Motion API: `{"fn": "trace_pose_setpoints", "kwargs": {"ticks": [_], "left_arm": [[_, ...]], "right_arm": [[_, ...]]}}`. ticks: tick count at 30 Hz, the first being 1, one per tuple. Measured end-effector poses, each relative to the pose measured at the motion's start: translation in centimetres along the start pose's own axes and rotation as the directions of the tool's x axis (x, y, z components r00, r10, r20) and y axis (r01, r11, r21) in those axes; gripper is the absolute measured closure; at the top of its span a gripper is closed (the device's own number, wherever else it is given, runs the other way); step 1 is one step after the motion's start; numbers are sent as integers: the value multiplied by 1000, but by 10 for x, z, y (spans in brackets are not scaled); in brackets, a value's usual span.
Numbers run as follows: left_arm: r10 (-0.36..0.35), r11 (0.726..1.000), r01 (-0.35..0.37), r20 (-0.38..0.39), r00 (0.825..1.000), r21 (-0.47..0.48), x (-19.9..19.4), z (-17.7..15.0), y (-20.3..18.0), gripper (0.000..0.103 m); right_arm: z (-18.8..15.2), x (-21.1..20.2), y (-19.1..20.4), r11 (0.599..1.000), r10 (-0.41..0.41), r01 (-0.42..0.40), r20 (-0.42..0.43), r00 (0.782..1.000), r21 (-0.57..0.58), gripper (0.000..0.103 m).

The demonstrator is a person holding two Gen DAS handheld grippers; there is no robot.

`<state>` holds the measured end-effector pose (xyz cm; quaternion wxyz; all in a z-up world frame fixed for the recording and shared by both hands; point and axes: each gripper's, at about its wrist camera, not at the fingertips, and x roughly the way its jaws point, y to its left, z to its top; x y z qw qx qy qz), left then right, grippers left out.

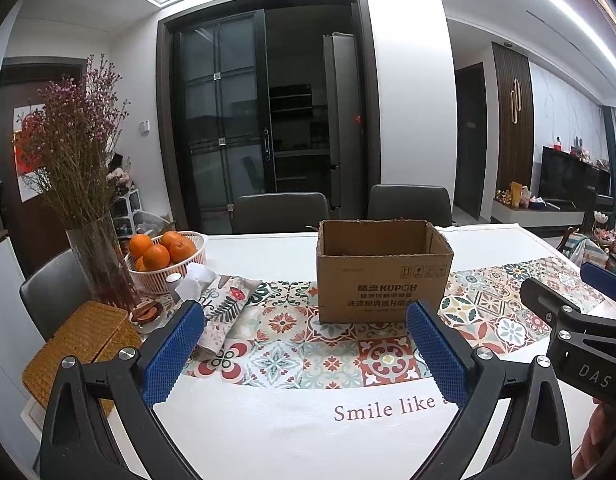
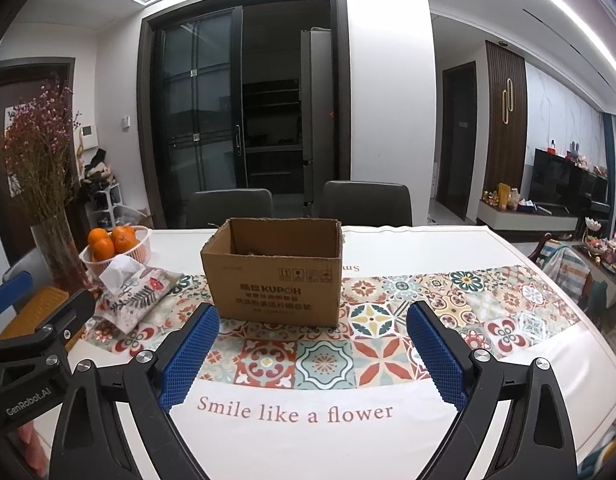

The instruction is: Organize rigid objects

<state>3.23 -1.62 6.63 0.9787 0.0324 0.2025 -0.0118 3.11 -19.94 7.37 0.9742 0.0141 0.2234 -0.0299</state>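
Currently both claws hover low over the near edge of the white surface (image 2: 448, 248), side by side. Left claw (image 1: 304, 354): blue ribbed pads spread wide, nothing between them. Right claw (image 2: 314, 354): same, pads wide apart, empty.

Open-topped brown cardboard box with printed black lettering (image 1: 382, 270) stands upright on the patterned tile-print runner cloth (image 1: 284, 344), ahead of both claws and well apart from them. Little of its inside shows; contents cannot be told.

Left of the box, on the runner: a floral fabric tissue pouch (image 1: 228, 308) with a white tissue sticking up from it. Behind that, a white slatted basket holding oranges (image 1: 168, 258). Just beside the basket, a clear glass vase of dried pink and purple flowers (image 1: 98, 264). At the surface's left edge, a woven straw-coloured mat (image 1: 82, 340), with a small glass dish (image 1: 146, 314) touching its far corner.

Two dark grey chairs (image 2: 300, 202) stand at the far side. Printed words "Smile like a flower" (image 2: 294, 412) run along the near white part of the cloth.
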Motion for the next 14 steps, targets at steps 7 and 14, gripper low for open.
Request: {"fn": "trace_pose_setpoints", "kwargs": {"ticks": [7,14], "left_arm": [[8,1000,-8,-7,1000,0,4,-1,2,0],[18,1000,-18,-1,1000,-1,5,-2,5,0]], "right_arm": [[-1,2,1,1000,-3,3,-8,1000,0,7],[-3,3,2,1000,-3,3,-13,1000,-5,7]]}}
